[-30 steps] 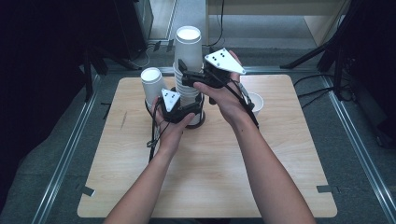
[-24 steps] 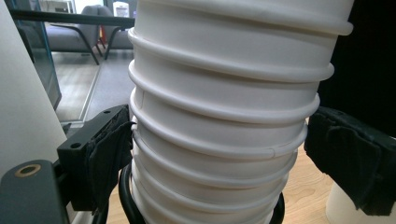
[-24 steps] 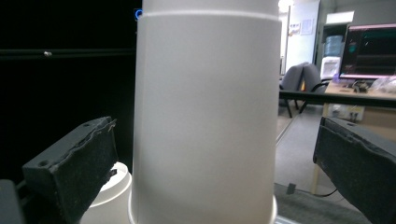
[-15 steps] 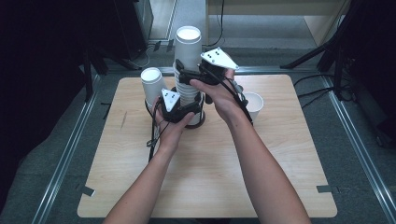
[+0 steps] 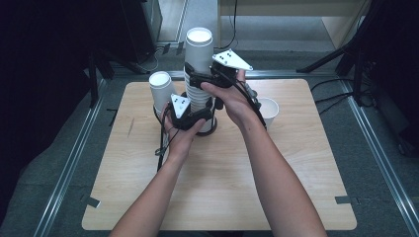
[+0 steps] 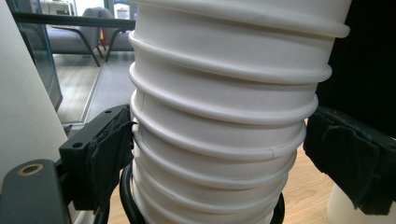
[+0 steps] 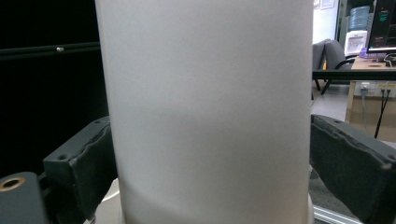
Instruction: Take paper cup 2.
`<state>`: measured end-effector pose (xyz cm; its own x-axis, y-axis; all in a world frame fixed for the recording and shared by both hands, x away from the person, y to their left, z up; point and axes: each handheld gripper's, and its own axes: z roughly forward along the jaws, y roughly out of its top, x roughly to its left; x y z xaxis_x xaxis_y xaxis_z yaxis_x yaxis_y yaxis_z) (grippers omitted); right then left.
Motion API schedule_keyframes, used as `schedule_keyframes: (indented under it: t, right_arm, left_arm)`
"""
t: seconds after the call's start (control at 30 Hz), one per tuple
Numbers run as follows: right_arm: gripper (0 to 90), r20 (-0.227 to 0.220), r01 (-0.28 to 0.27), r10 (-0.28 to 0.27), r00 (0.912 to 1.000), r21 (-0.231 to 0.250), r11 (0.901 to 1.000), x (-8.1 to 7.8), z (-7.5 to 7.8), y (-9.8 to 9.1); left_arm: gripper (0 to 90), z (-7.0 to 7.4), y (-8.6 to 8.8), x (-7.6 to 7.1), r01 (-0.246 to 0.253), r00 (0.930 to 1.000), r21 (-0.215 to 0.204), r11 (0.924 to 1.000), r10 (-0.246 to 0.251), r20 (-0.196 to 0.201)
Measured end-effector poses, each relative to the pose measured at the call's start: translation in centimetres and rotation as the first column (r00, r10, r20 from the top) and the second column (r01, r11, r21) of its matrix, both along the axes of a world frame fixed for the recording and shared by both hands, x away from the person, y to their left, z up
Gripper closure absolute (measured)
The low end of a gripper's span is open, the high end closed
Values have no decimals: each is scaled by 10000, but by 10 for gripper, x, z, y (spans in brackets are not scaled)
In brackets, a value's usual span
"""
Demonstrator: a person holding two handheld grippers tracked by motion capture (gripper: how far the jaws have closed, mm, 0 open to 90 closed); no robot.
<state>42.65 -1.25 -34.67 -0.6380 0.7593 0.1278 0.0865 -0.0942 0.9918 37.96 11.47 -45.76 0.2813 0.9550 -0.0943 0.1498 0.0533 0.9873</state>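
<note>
Right gripper point(image 5: 196, 79) lower around cup stack point(image 5: 197, 64)

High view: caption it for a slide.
Left gripper steadies the cup stack; right gripper closes around the top cup.

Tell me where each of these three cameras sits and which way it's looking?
High view: above the person's side, looking forward and down at the table; forearms and both grippers show.
Left gripper view: on the left gripper, facing the stack of paper cups.
Right gripper view: on the right gripper, facing the top cup.
All three share that stack.
</note>
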Motion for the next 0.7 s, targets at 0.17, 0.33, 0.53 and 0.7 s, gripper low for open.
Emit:
schedule_keyframes:
  t: [0.17,0.33,0.53,0.7]
  right_arm:
    - [52,63,-92,93,9999,-63,9999,2,0,2]
    - [70,-42,-41,41,10000,-98,9999,5,-2,4]
    - [106,68,97,-97,9999,-72,9999,3,-1,6]
    - [110,242,201,-200,9995,-20,9998,1,2,6]
  left_arm:
    - [89,0,0,0,-3,10000,-5,10000,3,16]
    - [89,0,0,0,4,10000,-16,10000,-4,21]
    - [90,0,0,0,23,10000,-3,10000,-23,21]
    - [90,0,0,0,30,10000,10,10000,-30,24]
